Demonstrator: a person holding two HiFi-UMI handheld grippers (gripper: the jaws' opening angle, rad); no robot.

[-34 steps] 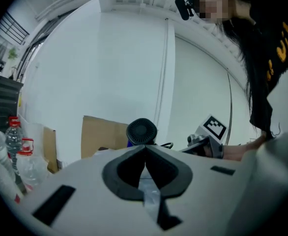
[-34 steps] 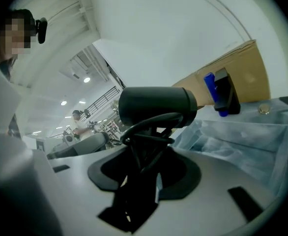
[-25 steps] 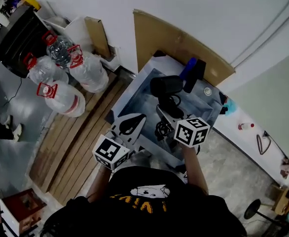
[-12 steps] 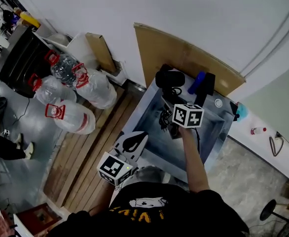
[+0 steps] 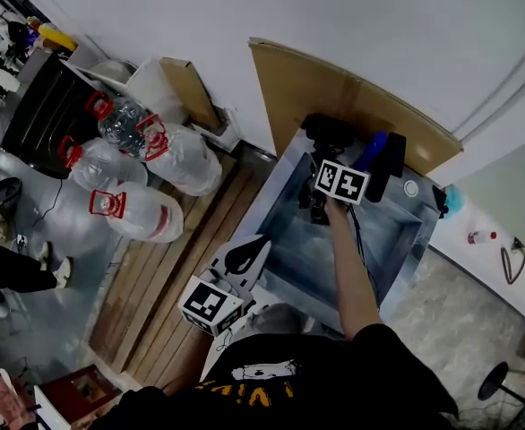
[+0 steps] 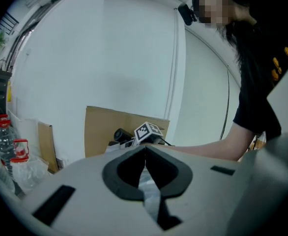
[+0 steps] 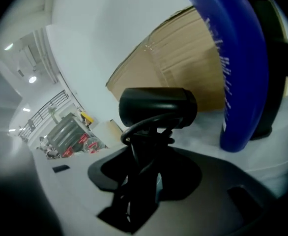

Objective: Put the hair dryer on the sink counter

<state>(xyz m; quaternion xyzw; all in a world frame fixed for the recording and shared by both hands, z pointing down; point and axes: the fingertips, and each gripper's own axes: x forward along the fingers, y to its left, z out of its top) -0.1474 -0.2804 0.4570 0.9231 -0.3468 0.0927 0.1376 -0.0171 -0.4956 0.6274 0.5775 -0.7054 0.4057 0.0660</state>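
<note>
Hair dryer (image 7: 156,107) is at the far edge of the sink counter (image 5: 289,240). Its handle, with the cord wound around it, is clamped between the fingers of the right gripper (image 7: 143,181). Whether it touches the counter I cannot tell. Just to its right stand a blue bottle (image 7: 235,68) and a black bottle (image 5: 391,164). Behind them a cardboard sheet (image 5: 334,92) leans on the wall. The left gripper (image 6: 145,154) is near and left, its fingers together on nothing. Large water bottles (image 5: 128,150) lie on the floor at far left.

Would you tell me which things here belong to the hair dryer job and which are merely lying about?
Job: hair dryer, held in right gripper; sink counter.
Lying about: blue bottle, black container, cardboard sheet, water jugs on the floor.
</note>
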